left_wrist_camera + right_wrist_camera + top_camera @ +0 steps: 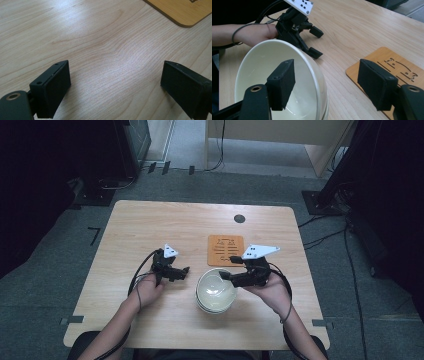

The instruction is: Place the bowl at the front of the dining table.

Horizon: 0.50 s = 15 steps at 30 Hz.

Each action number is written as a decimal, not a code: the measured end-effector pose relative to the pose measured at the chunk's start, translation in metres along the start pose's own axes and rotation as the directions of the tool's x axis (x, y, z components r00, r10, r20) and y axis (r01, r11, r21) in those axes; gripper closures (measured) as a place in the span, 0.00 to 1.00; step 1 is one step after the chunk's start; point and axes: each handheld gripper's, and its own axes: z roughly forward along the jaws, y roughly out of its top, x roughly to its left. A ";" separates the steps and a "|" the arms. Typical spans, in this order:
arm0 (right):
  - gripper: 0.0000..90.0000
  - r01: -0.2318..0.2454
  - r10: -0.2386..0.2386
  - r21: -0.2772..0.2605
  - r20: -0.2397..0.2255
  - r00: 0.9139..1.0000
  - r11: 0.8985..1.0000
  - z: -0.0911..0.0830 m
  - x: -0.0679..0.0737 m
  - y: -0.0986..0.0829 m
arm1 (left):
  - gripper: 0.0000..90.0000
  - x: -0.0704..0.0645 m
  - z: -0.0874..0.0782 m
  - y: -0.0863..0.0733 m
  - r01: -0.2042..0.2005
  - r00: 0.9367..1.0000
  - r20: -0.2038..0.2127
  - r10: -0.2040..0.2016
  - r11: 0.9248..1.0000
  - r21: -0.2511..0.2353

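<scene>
A light wooden worktop (pixel 150 227) carried two kinds of things: a stack of white bowls (pixel 216 291) and one orange-brown board (pixel 225 250) with cut-out marks. The bowls stood towards the near edge, slightly right of its middle; at least two rims showed in the stack, though the exact count could not be told. The single board lay just beyond the bowls, towards the far edge, and apart from them. One small dark round disc (pixel 239 218) sat in the worktop near the far edge.

Two grippers were in use, one per hand. The right gripper (pixel 324 82) was held at the right side of the stack, its jaws wide open and straddling the top bowl's rim: one jaw hung inside the bowl, the other outside, over the worktop beside the board. The jaws gripped nothing. The left gripper (pixel 113 87) hovered over bare worktop to the left of the bowls, near but not touching them, its jaws also wide open and empty.
</scene>
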 end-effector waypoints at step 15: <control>0.37 0.000 0.001 0.004 -0.045 0.999 1.000 0.018 -0.002 -0.009 | 0.10 0.000 0.000 0.000 -0.001 1.000 0.000 0.001 1.000 0.000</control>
